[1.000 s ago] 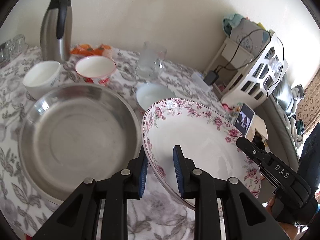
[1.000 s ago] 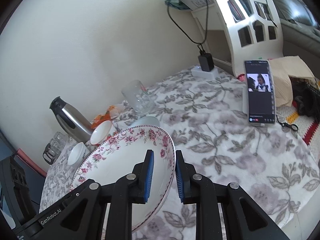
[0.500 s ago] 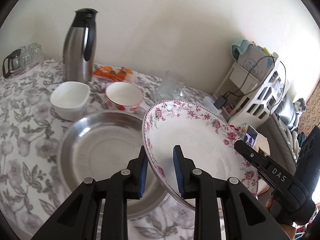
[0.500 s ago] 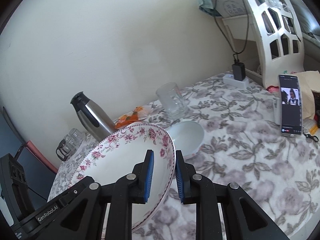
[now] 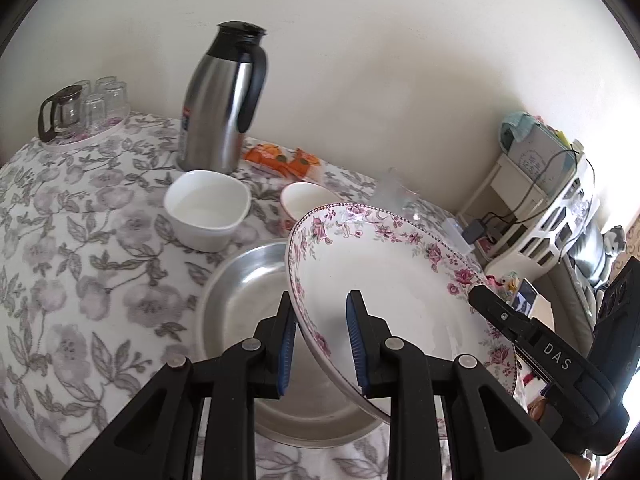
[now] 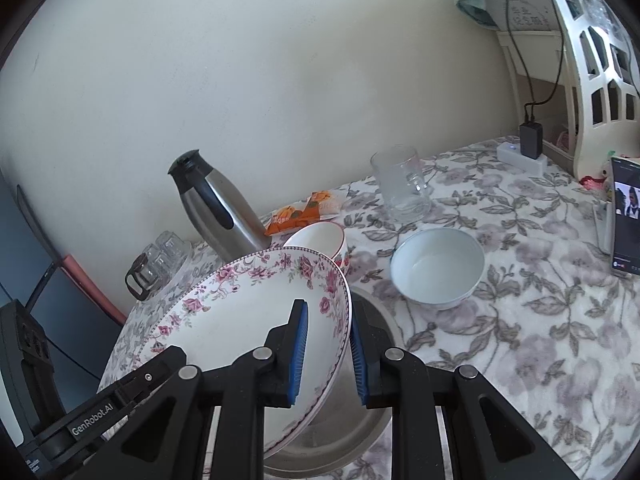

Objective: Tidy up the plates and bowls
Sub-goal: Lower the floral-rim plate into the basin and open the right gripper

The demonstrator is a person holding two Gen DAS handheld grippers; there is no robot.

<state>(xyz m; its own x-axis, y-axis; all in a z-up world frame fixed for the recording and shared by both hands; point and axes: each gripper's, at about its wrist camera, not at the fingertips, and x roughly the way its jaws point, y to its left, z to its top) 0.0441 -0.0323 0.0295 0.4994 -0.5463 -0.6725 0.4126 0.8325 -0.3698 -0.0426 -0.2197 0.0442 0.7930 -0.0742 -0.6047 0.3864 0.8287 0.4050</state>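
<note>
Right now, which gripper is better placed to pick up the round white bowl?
Right. The round white bowl lies unobstructed just beyond the right gripper; the left wrist view does not show it. Both grip the floral plate.

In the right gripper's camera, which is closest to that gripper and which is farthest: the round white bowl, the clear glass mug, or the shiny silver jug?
1. Round white bowl: nearest, just ahead and to the right on the tablecloth.
2. Clear glass mug: farther back, behind the bowl.
3. Silver jug: back left by the wall, about as far as the mug, so too close to call.
</note>
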